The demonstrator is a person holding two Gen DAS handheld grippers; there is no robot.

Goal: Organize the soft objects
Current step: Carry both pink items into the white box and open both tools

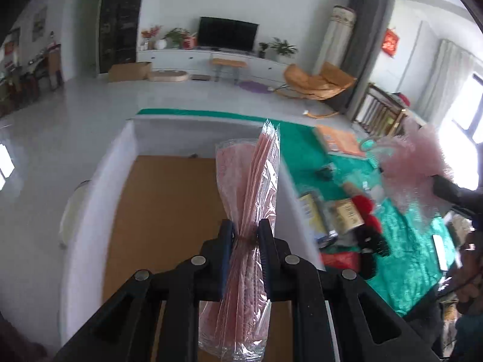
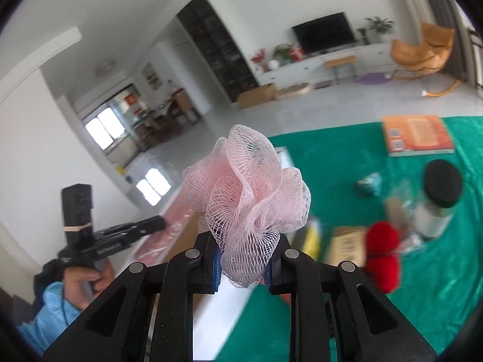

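Both grippers hold soft goods above the white open-topped box (image 1: pixel 99 181) with a brown cardboard floor.

The left gripper (image 1: pixel 245 235) has its jaws pinching a clear plastic packet of pink cloths (image 1: pixel 249 187) directly over the box. The right gripper (image 2: pixel 245 267) has its jaws pinching a pale pink mesh bath puff (image 2: pixel 247 199), right of the box, above the green-covered worktop (image 2: pixel 422 295) where red yarn balls (image 2: pixel 382 253) lie.
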